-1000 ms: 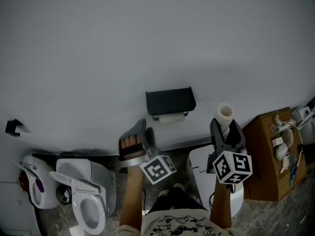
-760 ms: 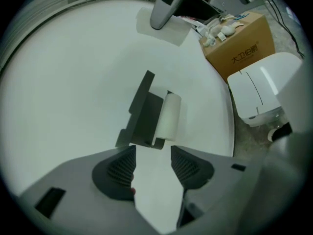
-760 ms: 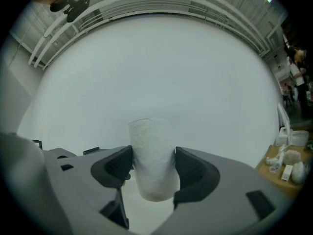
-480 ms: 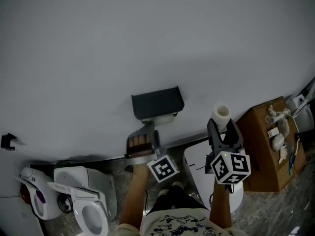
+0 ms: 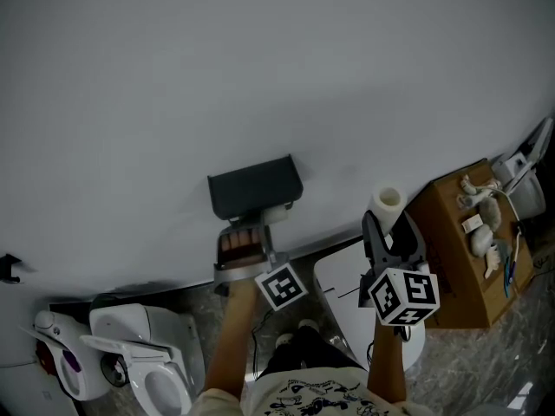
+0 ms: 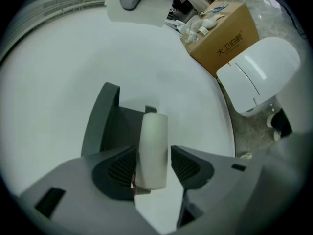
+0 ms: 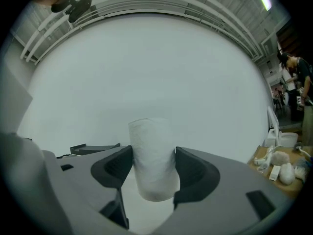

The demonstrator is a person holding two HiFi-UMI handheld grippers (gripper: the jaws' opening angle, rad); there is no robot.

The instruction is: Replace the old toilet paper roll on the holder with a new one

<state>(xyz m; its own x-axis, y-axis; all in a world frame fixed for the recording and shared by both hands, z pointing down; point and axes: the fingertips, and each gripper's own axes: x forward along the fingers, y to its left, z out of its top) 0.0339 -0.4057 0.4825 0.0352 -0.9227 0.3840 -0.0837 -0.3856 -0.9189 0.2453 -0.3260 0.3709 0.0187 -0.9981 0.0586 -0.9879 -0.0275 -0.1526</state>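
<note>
The dark wall holder (image 5: 254,186) carries the thin old roll (image 5: 276,216) under its lid. My left gripper (image 5: 244,237) reaches up to it. In the left gripper view the old roll (image 6: 152,150) stands between the open jaws of the left gripper (image 6: 153,166), still on the holder (image 6: 108,126); the left pad (image 6: 122,166) is against it and a thin gap shows on the right. My right gripper (image 5: 392,232) is shut on the full new roll (image 5: 388,202), held upright to the holder's right. The right gripper view shows this roll (image 7: 153,160) clamped by both pads.
A white lidded bin (image 5: 351,291) stands below the right gripper, with a cardboard box (image 5: 451,250) of small items to its right. A toilet (image 5: 139,358) and a white appliance (image 5: 61,362) sit at lower left. The wall (image 5: 260,76) is plain white.
My left gripper has risen toward the holder and now straddles the old roll. The head camera shifted, so the holder sits lower-left in view. The right gripper keeps the new roll.
</note>
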